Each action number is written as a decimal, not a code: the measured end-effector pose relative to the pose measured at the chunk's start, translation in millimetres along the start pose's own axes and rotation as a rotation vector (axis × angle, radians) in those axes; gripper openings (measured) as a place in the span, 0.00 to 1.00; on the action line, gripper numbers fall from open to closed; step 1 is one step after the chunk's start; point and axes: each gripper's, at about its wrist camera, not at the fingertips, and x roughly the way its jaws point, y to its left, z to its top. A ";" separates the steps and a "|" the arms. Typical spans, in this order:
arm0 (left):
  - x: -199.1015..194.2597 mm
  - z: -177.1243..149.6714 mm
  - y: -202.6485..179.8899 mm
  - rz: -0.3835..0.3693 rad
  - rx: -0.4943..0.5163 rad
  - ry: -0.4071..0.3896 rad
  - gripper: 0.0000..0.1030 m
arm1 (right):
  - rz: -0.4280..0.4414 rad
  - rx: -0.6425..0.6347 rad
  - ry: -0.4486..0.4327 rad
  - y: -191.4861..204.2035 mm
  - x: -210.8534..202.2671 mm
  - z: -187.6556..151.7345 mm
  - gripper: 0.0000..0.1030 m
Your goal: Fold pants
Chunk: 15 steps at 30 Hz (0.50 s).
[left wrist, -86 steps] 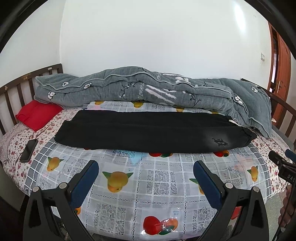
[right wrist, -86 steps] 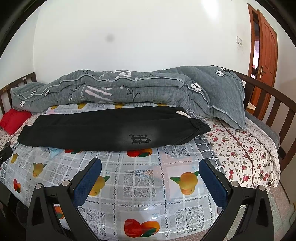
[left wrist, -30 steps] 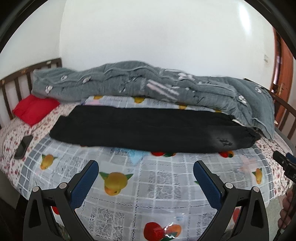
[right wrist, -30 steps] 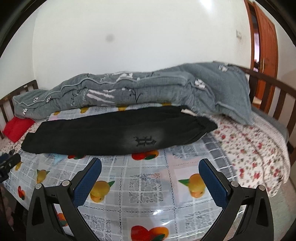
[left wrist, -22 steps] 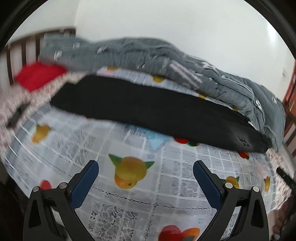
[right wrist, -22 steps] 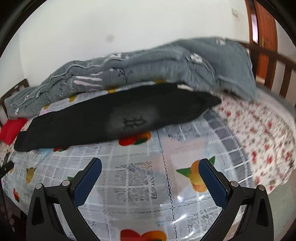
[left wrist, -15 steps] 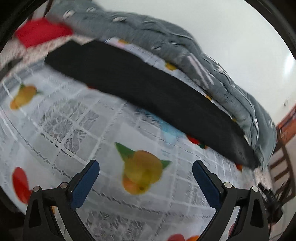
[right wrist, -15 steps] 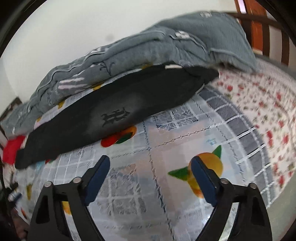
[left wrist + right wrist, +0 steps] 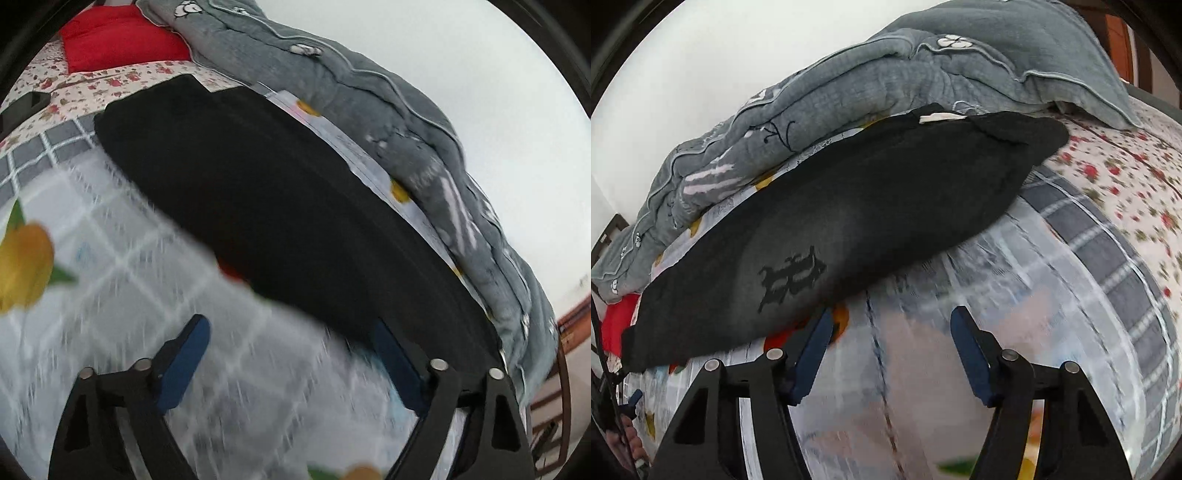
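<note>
Lying flat: the black pants (image 9: 280,206) stretch across the bed, on the fruit-print plastic cover (image 9: 110,302), unfolded lengthwise.
Left edge: the pant cuffs end near a red pillow (image 9: 122,37) and a dark phone-like object (image 9: 26,107) on the floral sheet (image 9: 110,79).
Left gripper (image 9: 291,341): jaws spread wide and holding nothing, low over the cover; the right blue pad (image 9: 395,362) sits at the pants' near hem, contact blurred.
Far edge: a rolled grey quilt (image 9: 886,70) runs along the pants' far side, touching them.
Right gripper (image 9: 892,328): jaws parted, nothing between them; the left pad (image 9: 812,350) is just beside the near hem.
Right edge: the waistband (image 9: 1019,131) ends short of the bed's side, with bare floral sheet beyond it.
Open room: a strip of cover lies between the near hem and the bed's near edge.
Markings: a dark ornate emblem (image 9: 792,278) on a faded patch; letters not readable. A white tag (image 9: 942,117) at the waist, text unreadable.
</note>
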 end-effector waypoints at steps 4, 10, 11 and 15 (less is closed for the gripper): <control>18.4 23.6 -1.1 0.059 -0.017 -0.007 0.77 | 0.004 0.008 0.013 6.3 20.3 16.7 0.64; 33.6 41.9 -6.5 0.172 0.003 -0.015 0.56 | 0.028 0.067 0.041 11.3 45.9 36.1 0.60; 34.1 42.7 -7.4 0.195 0.003 -0.018 0.44 | 0.019 0.066 0.042 13.2 49.4 38.1 0.53; 23.4 54.0 -11.3 0.253 0.038 -0.041 0.11 | -0.004 0.012 0.008 28.5 47.3 49.4 0.20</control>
